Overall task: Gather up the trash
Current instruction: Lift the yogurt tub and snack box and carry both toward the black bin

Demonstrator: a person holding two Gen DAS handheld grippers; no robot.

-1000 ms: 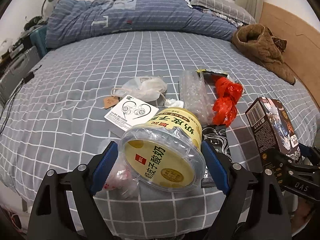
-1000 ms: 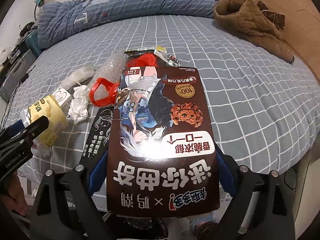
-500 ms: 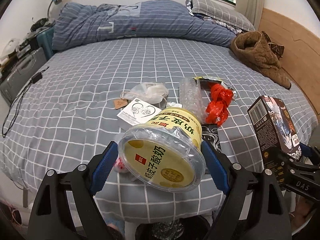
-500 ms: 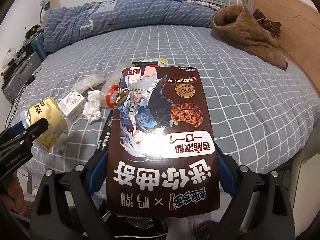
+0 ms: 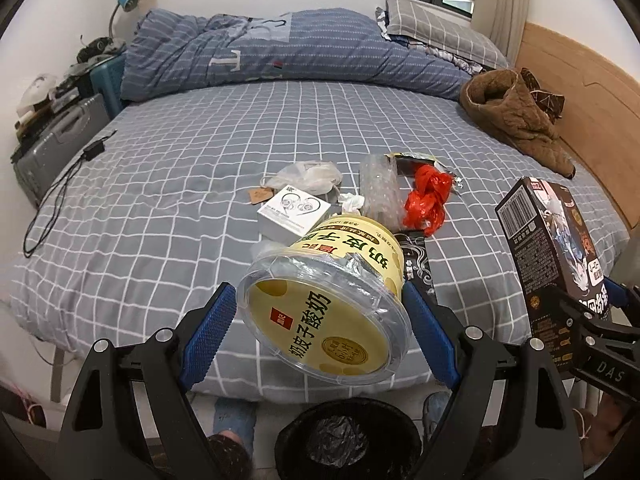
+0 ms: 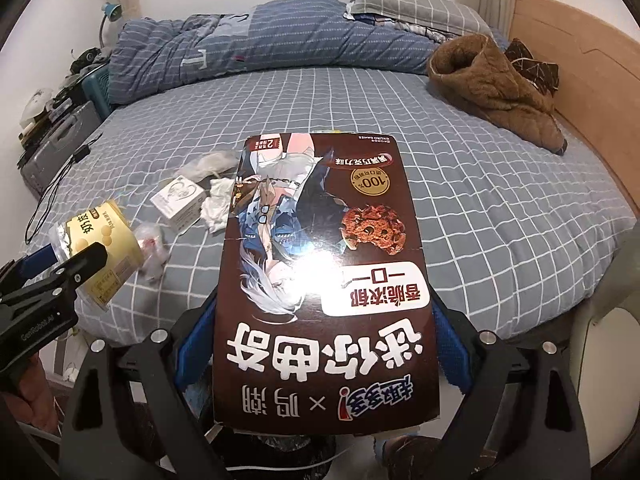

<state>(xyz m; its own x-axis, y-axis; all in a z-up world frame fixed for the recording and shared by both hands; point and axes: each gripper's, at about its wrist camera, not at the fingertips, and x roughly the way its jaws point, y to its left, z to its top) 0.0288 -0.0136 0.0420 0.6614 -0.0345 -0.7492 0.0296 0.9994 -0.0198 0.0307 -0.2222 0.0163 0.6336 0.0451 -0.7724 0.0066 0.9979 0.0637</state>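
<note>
My left gripper [image 5: 320, 320] is shut on a yellow yogurt tub [image 5: 326, 300], held tilted off the bed's front edge with its clear lid facing me. Below it stands a black-lined trash bin [image 5: 348, 440]. My right gripper [image 6: 324, 344] is shut on a dark brown cookie box [image 6: 324, 280], also seen at the right in the left wrist view as the cookie box [image 5: 548, 248]. Left on the bed are a small white box [image 5: 294, 216], a red plastic bag [image 5: 426, 200], clear wrapping [image 5: 378, 188], a crumpled tissue [image 6: 216, 204] and a black packet [image 5: 416, 260].
The grey checked bed [image 5: 200, 160] carries a blue duvet [image 5: 280, 52] at the back and a brown coat [image 5: 516, 116] at the right. A wooden headboard [image 5: 580, 92] runs along the right. A suitcase [image 5: 52, 148] and a cable [image 5: 52, 200] lie at the left. A person's feet [image 5: 232, 420] stand beside the bin.
Both grippers have pulled back and up from the bed with the tub and the box still held. The trash bin has come into view under the tub.
</note>
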